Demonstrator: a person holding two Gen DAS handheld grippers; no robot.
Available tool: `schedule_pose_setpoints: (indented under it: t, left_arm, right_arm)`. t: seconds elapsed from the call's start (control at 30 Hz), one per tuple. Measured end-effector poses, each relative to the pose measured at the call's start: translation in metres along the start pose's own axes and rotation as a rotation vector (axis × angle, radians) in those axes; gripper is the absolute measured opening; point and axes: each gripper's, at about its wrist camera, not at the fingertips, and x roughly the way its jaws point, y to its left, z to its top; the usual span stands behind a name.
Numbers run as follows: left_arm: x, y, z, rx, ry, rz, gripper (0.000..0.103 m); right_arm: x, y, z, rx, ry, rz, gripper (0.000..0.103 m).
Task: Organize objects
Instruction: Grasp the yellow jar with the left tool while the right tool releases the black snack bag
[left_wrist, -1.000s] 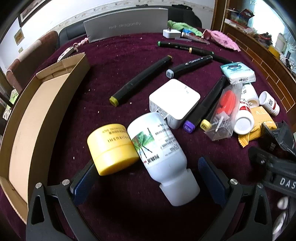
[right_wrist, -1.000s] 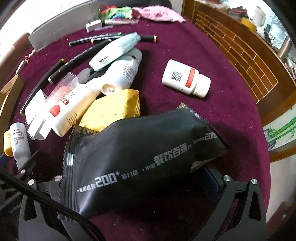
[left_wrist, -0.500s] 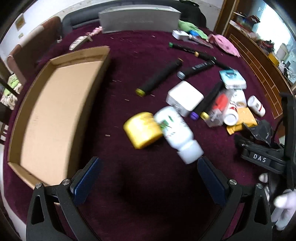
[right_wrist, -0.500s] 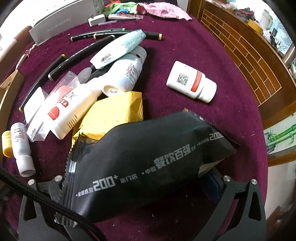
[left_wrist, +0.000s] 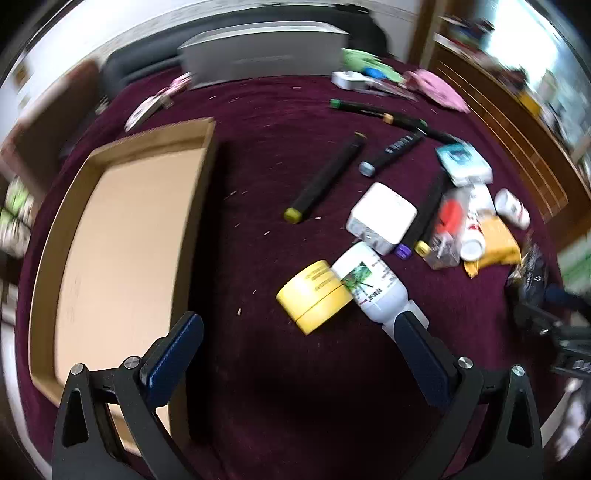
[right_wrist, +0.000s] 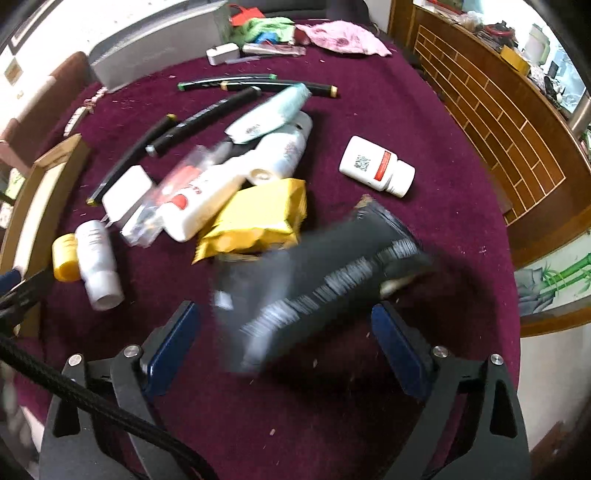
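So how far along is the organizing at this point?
Nothing looks done: the cardboard tray shows only bare floor where visible. Nothing is in hand either; the left gripper and right gripper are both open, the black pouch lying blurred between the right one's fingers. Left: the yellow jar, white bottle, markers and the remaining clutter on the cloth.

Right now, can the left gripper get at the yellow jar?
Probably yes. The left gripper is open and the yellow jar lies just ahead on bare cloth, though the white bottle touches its right side.
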Motion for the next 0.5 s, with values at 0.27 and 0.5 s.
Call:
schedule_pose_setpoints:
  t: [0.27, 0.5]
  left_arm:
    - [0.016, -0.001, 0.013, 0.153, 0.02, -0.009, 0.096]
    - [0.028, -0.004, 0.011, 0.214, 0.077, -0.084, 0.059]
  right_arm:
    - [-0.011, 0.004, -0.019, -0.027, 0.028, 0.086, 0.095]
    - [-0.01, 0.023, -0.027, -0.073, 0.056, 0.106, 0.095]
